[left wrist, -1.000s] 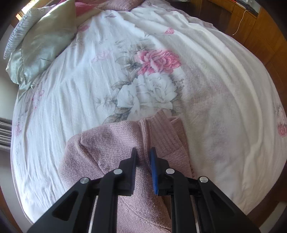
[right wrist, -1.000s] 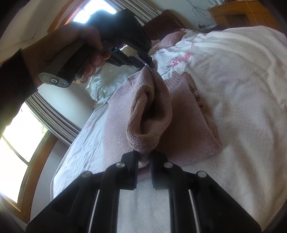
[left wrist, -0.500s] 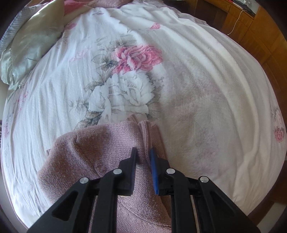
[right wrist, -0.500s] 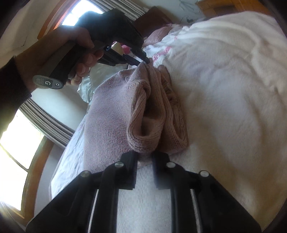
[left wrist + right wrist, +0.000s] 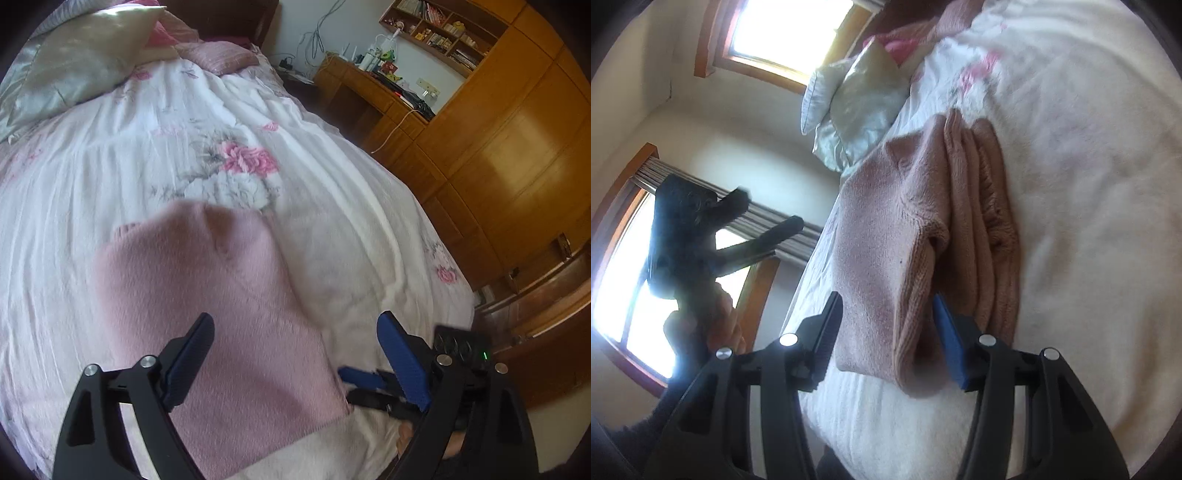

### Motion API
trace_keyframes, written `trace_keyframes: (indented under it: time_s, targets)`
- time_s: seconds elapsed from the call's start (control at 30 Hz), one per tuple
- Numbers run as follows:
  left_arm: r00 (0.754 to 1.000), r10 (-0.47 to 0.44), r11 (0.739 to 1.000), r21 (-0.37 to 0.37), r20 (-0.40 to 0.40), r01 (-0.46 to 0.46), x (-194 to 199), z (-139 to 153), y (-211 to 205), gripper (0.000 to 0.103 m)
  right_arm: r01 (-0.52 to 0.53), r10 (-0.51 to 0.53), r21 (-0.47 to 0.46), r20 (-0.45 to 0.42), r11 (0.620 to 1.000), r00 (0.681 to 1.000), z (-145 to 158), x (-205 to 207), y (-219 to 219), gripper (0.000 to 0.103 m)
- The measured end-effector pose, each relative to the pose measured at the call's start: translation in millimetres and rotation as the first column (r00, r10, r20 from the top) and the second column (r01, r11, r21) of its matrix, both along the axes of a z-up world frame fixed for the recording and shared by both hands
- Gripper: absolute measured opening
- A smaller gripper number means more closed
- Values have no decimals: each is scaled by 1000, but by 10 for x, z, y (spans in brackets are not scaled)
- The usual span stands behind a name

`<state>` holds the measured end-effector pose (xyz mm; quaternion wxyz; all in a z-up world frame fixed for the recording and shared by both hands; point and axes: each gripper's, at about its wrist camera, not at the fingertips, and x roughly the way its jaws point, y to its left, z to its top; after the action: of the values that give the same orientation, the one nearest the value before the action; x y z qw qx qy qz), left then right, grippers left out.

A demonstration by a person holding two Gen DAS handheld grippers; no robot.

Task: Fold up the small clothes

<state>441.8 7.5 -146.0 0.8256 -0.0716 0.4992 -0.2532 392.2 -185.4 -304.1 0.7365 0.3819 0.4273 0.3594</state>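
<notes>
the pink knit sweater [image 5: 221,314] lies folded on the near part of the bed [image 5: 351,206]. left gripper [image 5: 295,332] and right gripper [image 5: 886,314] both gape wide, holding nothing. soft, light and floppy, it looks best pinched at the thick ribbed edge [image 5: 916,295].

A bed [image 5: 110,155] with a white floral quilt fills the room. Pillows [image 5: 74,70] lie at its head. A wooden wardrobe [image 5: 517,147] and desk [image 5: 362,88] stand beside it; wood-framed windows [image 5: 775,33] glow bright.
</notes>
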Motion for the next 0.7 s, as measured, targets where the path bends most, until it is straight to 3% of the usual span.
trace_keyframes:
  time_s: [0.03, 0.07, 0.1, 0.13, 0.23, 0.3, 0.37, 0.4, 0.47, 0.57, 0.67, 0.7]
  targets:
    - [1000, -8, 1000, -15, -15, 7, -52, -42, 60, 90, -27, 27, 5, -46, 1000, 999, -52, 92, 46, 49]
    - [999, -17, 999, -44, -34, 16, -85, -93, 106, 90, -45, 46, 24, -75, 999, 996, -99, 138, 65, 37]
    - [998, -24, 996, -86, -55, 20, -117, -156, 160, 90, -69, 72, 37, -94, 997, 993, -132, 160, 80, 12]
    - [997, -33, 993, -120, -77, 23, -133, -212, 203, 89, -53, 54, 17, -105, 998, 993, -144, 147, 46, 6]
    - [994, -26, 980, -201, -107, 4, -152, -377, 333, 89, 9, -16, -48, -142, 999, 990, -260, 84, -125, 5]
    - [990, -2, 977, -209, -144, -28, -145, -569, 401, 89, 4, -10, -46, -130, 999, 992, -298, 43, -124, 9]
    - [984, 16, 974, -220, -176, -55, -138, -787, 491, 87, -12, 10, -23, -88, 1000, 996, -165, 67, -116, 19]
    - [983, 32, 968, -239, -180, -75, -140, -862, 556, 87, -8, 6, -25, -66, 1000, 998, -71, 116, -123, 32]
    - [981, 49, 946, -307, -190, -107, -141, -896, 671, 87, 36, -38, -86, -26, 996, 999, 113, 289, -137, 46]
    - [988, 25, 897, -433, -153, -89, -213, -742, 753, 87, 22, -24, -120, -12, 993, 1000, 261, 615, -46, 46]
    - [992, 2, 875, -481, -124, -62, -222, -682, 765, 89, -41, 18, -218, -108, 975, 994, 195, 916, 174, 43]
    - [989, 8, 883, -464, -145, -75, -181, -748, 766, 89, -62, 34, -242, -116, 968, 993, 183, 961, 243, 17]
